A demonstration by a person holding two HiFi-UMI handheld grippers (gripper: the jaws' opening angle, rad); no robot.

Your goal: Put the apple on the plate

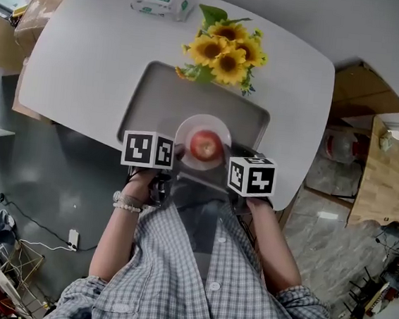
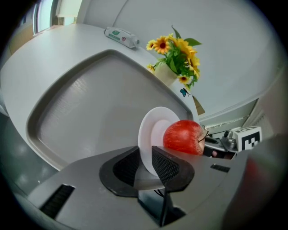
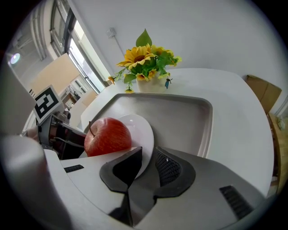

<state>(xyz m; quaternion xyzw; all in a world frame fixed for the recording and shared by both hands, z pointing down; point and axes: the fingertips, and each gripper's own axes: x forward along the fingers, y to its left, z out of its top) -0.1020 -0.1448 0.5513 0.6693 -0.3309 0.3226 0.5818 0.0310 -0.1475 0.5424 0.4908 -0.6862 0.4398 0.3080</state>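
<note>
A red apple (image 1: pixel 205 146) (image 2: pixel 183 137) (image 3: pixel 108 137) rests on a small white plate (image 1: pixel 188 129) (image 2: pixel 150 130) (image 3: pixel 141 130) over the near edge of a grey tray (image 1: pixel 157 87). My left gripper (image 2: pixel 145 155) grips the plate's left rim between its pads. On the opposite side, my right gripper (image 3: pixel 147 157) has the right rim between its pads. In the head view their marker cubes (image 1: pixel 147 150) (image 1: pixel 251 176) flank the plate. Whether the plate touches the tray I cannot tell.
A pot of sunflowers (image 1: pixel 225 52) stands just beyond the tray's far edge. A pack of wipes (image 1: pixel 161 2) lies at the back of the white table (image 1: pixel 90 52). Cardboard boxes and a jug sit on the floor to the right.
</note>
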